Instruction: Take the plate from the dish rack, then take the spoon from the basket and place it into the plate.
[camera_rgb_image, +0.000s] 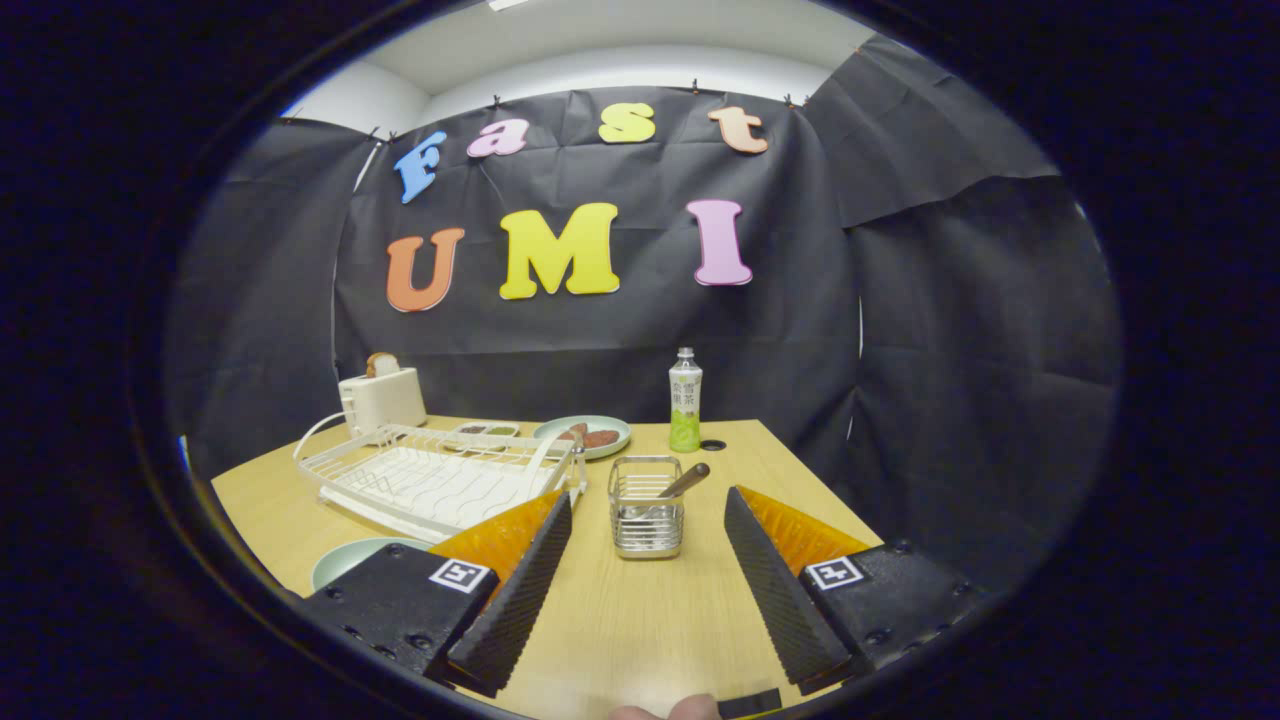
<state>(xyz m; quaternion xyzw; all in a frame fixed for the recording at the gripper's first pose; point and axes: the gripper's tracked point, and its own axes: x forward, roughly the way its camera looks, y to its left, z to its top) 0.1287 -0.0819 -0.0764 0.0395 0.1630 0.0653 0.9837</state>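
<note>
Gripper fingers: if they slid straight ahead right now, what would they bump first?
Probably the wire basket with the spoon inside. It stands just ahead of the open gripper, centred between its fingers, so it might slip between them before touching. Depth is hard to judge.

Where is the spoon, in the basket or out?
In. The spoon leans inside the wire basket, ahead of the open gripper.
</note>
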